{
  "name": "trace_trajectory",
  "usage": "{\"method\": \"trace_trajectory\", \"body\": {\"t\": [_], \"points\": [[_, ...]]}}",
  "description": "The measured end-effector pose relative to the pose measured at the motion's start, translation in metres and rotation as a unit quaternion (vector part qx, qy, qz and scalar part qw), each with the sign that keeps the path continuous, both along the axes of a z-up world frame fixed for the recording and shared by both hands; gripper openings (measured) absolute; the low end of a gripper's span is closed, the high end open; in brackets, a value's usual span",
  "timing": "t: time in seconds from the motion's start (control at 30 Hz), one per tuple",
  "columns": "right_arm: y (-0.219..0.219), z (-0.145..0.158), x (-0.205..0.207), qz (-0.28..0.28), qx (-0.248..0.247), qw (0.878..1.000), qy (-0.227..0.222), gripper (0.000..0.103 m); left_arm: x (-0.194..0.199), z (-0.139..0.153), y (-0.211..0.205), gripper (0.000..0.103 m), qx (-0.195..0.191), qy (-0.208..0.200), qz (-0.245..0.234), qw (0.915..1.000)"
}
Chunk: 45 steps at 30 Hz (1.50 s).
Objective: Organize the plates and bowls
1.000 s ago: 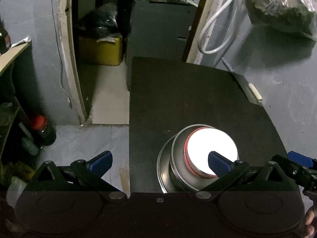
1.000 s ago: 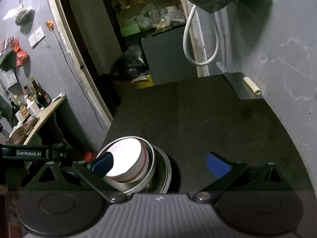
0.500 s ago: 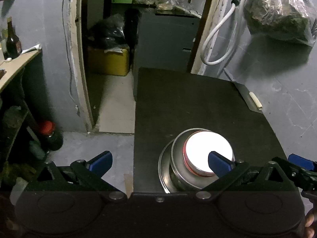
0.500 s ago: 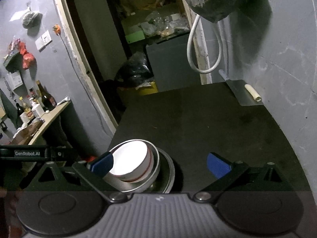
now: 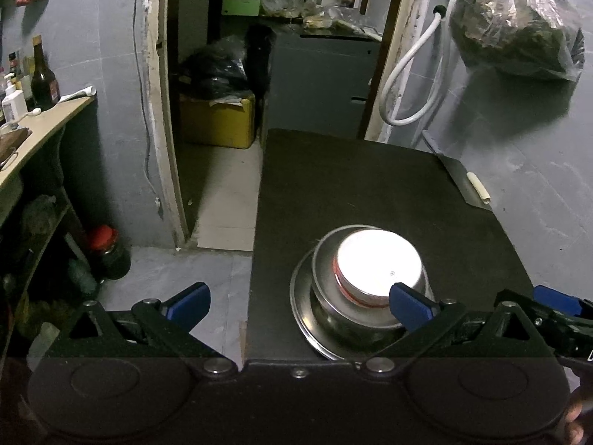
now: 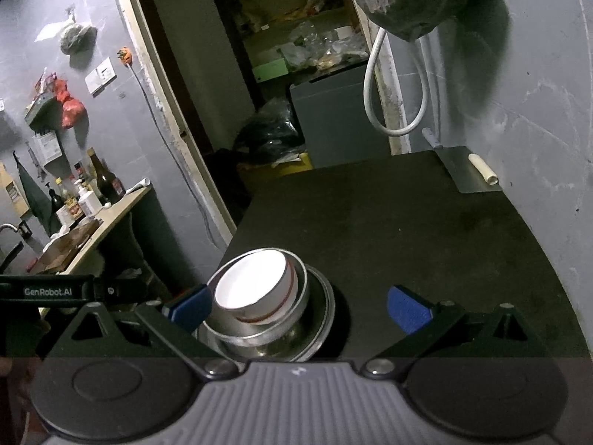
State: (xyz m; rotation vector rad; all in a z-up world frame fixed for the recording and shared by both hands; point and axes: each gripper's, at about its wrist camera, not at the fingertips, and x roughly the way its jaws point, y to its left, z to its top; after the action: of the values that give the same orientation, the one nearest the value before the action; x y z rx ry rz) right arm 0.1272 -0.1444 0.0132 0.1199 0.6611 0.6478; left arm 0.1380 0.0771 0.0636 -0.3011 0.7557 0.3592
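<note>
Left wrist view, going from left to right: a wooden shelf (image 5: 44, 118) with a dark bottle (image 5: 43, 78) stands against the grey wall, and a red-capped jar (image 5: 107, 252) sits on the floor below it. The left claw (image 5: 298, 298) is spread wide with nothing between its blue pads (image 5: 189, 296); its left pad hangs over the floor, its right pad over the near rim of the stacked dishes. On the dark bench (image 5: 370, 193) sits the stack: a white bowl with a red band (image 5: 380, 267) nested in a steel bowl (image 5: 326, 259), which rests on a steel plate (image 5: 304, 311), near the bench's front left corner. A cleaver (image 5: 467, 185) lies at the far right edge by the wall, and a plastic bag (image 5: 519, 26) hangs above it.

Right wrist view shows the same stack at lower left, the white bowl (image 6: 255, 282) tilted inside the steel bowl (image 6: 300, 296) on the plate (image 6: 326, 319). The right claw (image 6: 300, 306) is also wide and holds nothing; its left pad (image 6: 189, 306) sits just beside the bowls, the right one over bare bench (image 6: 407, 230)
</note>
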Motion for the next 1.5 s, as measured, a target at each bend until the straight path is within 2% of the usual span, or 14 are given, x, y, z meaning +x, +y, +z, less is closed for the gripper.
{"method": "trace_trajectory", "body": {"t": [0.47,1.07,1.5], "points": [[0.0,0.012,-0.019,-0.007,-0.009,1.0,-0.017,0.103,-0.017,-0.004,0.0,0.102,-0.012,-0.027,-0.021,0.9993],[0.009,0.021,-0.071,-0.058,-0.014,0.998,-0.022,0.103,-0.055,-0.004,0.009,0.102,-0.02,-0.047,-0.067,0.9965],[0.017,0.029,-0.102,-0.071,-0.019,0.996,-0.045,0.103,-0.081,0.0,0.015,0.102,-0.02,-0.061,-0.081,0.9946]]}}
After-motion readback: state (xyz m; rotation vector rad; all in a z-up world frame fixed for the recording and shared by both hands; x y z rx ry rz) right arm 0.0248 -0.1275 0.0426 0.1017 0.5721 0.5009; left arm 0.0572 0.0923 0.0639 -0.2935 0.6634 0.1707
